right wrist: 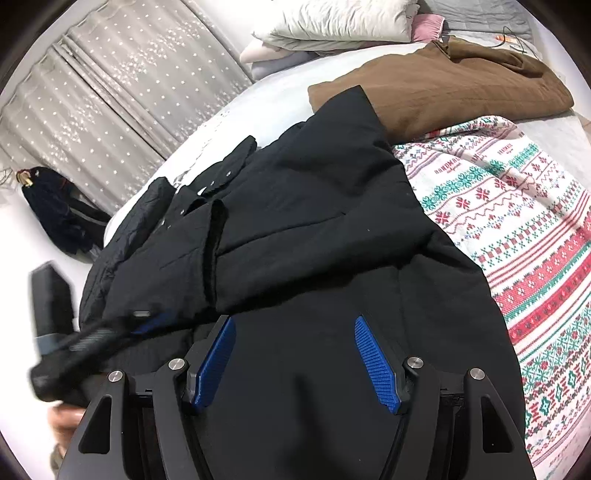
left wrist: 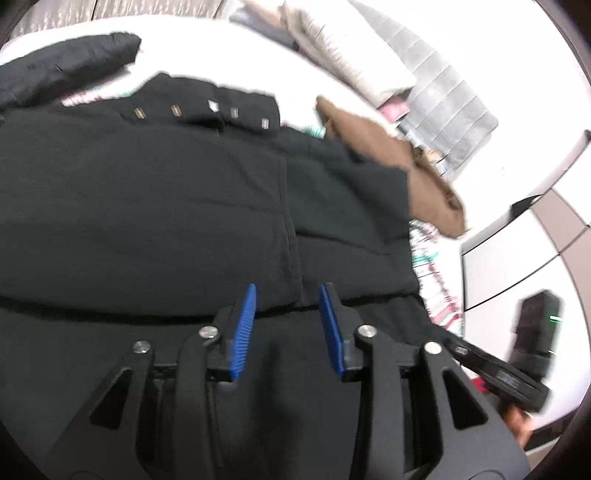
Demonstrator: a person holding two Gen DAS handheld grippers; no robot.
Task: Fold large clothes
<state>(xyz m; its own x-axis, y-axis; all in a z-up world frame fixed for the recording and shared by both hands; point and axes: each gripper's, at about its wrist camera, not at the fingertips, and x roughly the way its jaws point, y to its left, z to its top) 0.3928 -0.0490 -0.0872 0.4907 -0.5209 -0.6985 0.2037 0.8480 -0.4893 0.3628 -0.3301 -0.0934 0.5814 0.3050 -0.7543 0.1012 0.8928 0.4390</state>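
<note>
Both claws, left (left wrist: 286,295) and right (right wrist: 293,332), hang released over the black coat (right wrist: 314,221), which lies partly folded on the bed (right wrist: 258,99) (brown garment (right wrist: 443,92) beyond). Likely between folds; next calls for gripping the near hem.

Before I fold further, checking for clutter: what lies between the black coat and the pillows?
In the right wrist view, the brown garment lies between the black coat and the pillows.
</note>
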